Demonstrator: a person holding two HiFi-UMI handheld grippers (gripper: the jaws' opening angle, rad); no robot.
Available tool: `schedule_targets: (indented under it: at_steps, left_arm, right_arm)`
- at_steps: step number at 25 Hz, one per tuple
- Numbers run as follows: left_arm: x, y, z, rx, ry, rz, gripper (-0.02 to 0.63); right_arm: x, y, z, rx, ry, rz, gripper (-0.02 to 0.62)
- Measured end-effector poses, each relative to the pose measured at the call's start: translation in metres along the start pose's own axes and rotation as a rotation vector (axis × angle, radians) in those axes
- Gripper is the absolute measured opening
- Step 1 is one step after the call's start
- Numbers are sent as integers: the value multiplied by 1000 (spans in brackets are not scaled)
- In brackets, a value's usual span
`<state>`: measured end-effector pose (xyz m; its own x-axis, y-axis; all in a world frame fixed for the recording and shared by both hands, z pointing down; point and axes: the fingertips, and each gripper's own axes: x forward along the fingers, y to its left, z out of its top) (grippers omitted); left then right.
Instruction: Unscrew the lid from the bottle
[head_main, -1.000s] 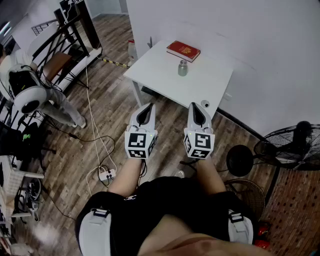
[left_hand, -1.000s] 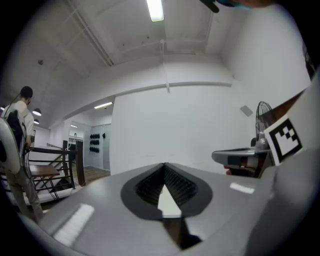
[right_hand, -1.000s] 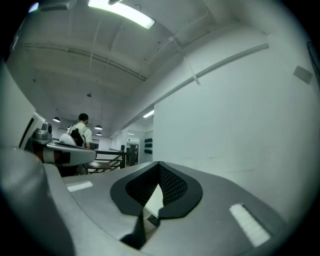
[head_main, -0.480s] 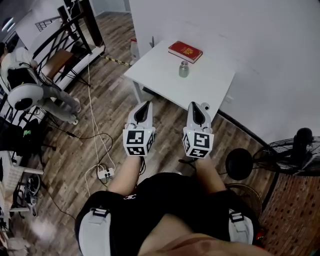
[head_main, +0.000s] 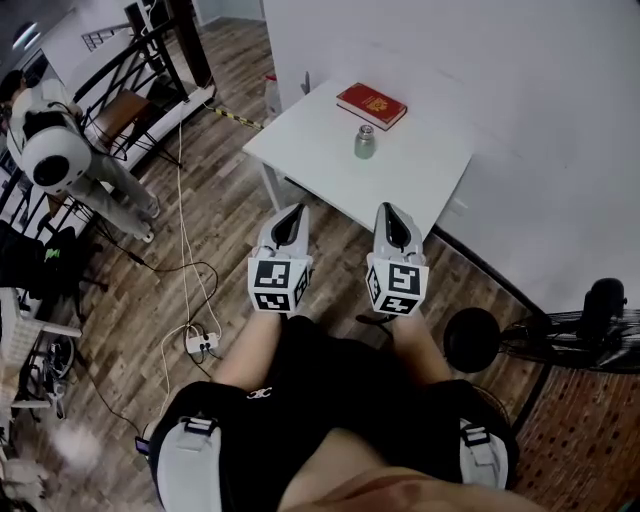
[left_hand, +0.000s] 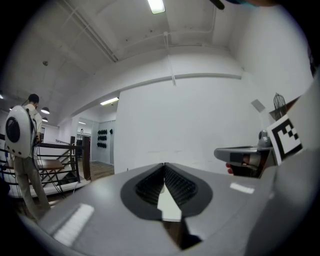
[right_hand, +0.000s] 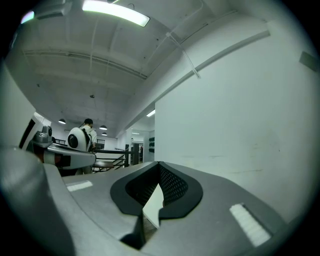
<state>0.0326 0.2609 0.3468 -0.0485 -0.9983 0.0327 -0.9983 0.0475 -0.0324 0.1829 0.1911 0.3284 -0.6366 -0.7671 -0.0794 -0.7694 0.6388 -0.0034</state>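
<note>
I hold my left tool (head_main: 292, 216) and my right tool (head_main: 393, 214) out in front of me, side by side and roughly parallel, both about level and pointing towards the white worktop (head_main: 318, 152). Their tips sit close to its near edge as seen from my head, and neither touches anything. Each tool's jaws are pressed together with nothing between them. That makes two tools, each with one marker cube at its back. The worktop carries two things. One is a small metal bottle (head_main: 365, 143), standing upright on the far half with its lid (head_main: 366, 129) on. The other is a red book (head_main: 371, 104), lying flat just beyond the bottle, near it but apart. The bottle is well apart from both tools. One person (head_main: 52, 150) stands at the far left by the railing.
</note>
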Motion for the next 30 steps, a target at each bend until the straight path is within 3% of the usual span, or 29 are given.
schedule_targets:
  at_steps: [9,15,21,30]
  left_arm:
    - [66,18,-15,-28,-8,-4,55]
    - [135,47,-20,-49,-11,-28,55]
    - [225,88,-38,-43,14,-95,55]
    - [348,133,-22,16,1,-239,55]
  right_arm:
    - [66,-17,-18,-6,16,16,2]
    - [131,-39,-28,26,17,-23,2]
    - [218,-57,-49,40,14,-74,2]
    - [332,-79,-54,13,30,-165,2]
